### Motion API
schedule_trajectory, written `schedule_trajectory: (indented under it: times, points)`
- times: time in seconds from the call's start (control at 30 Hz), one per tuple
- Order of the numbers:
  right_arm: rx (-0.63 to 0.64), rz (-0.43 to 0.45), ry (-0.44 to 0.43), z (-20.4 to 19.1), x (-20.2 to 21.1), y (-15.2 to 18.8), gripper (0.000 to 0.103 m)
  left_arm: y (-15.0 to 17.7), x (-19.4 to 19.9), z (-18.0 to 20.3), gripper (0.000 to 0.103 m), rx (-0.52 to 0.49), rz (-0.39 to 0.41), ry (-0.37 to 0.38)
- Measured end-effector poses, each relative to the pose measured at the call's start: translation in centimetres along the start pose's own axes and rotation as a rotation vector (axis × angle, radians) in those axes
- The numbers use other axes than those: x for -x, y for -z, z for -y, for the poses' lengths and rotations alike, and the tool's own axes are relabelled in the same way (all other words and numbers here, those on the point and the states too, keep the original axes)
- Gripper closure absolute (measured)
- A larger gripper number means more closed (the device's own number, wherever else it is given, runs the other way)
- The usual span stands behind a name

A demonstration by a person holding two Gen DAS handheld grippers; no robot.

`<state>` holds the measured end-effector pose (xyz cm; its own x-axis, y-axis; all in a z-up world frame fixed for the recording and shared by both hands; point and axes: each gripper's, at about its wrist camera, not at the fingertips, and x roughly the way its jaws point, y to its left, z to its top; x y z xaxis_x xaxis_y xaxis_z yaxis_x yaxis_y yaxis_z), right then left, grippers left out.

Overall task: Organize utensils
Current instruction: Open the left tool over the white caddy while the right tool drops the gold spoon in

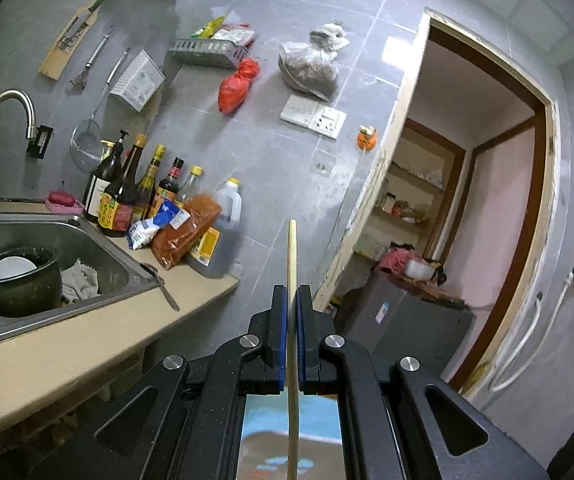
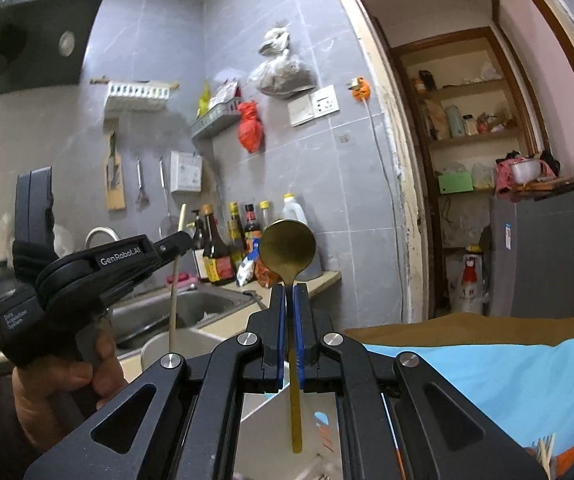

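Lettering "GenRobot.AI" marks left gripper (image 2: pixel 175 246) clamping chopstick (image 1: pixel 291 264); right gripper (image 2: pixel 289 294) grips spoon (image 2: pixel 287 250).

**Black grippers, blue pads, bare hand**

The left gripper (image 1: pixel 292 300) and right gripper (image 2: pixel 289 296) share matte black speckled frames, blue-lined fingers (image 1: pixel 282 320), round silver screws and cut-out side arms. From the right wrist view, the left gripper's body reads "GenRobot.AI" in white. The left hand (image 2: pixel 63 396) is bare-skinned.
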<state>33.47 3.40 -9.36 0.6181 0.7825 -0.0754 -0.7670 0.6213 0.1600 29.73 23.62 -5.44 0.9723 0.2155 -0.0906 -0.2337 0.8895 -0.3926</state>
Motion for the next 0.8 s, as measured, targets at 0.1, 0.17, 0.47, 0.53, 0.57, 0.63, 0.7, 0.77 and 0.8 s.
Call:
schedule_trajectory:
  times: [0.1,0.17,0.47,0.53,0.57,0.63,0.7,0.77,0.8]
  points:
    - [-0.009,-0.019,0.001,0.2,-0.2,0.2,0.100,0.5,0.0,-0.3,0.101,-0.005,-0.036,0.010]
    - [-0.011,-0.030,0.003,0.3,-0.1,0.2,0.100,0.8,0.1,-0.4,0.101,-0.014,-0.063,0.024]
    - [-0.057,-0.097,0.003,0.7,0.7,-0.1,0.084,1.5,0.9,0.1,0.099,-0.049,-0.199,0.104]
    - [-0.082,-0.094,0.005,1.0,1.3,-0.3,0.084,1.6,1.3,0.3,0.088,-0.052,-0.217,0.111]
    - [-0.093,-0.094,0.007,1.1,1.6,-0.4,0.083,1.6,1.5,0.4,0.083,-0.052,-0.223,0.113]
    - [-0.109,-0.094,0.018,1.5,2.2,-0.8,0.081,1.4,2.1,0.8,0.071,-0.054,-0.225,0.118]
    - [-0.122,-0.082,0.036,1.9,3.3,-1.5,0.075,1.1,2.7,1.4,0.067,-0.071,-0.227,0.119]
    - [-0.130,-0.068,0.059,2.4,4.3,-2.1,0.055,0.9,3.2,2.5,0.057,-0.105,-0.232,0.112]
    - [-0.142,-0.057,0.075,2.8,5.1,-2.5,0.051,0.8,3.3,2.9,0.047,-0.112,-0.233,0.113]
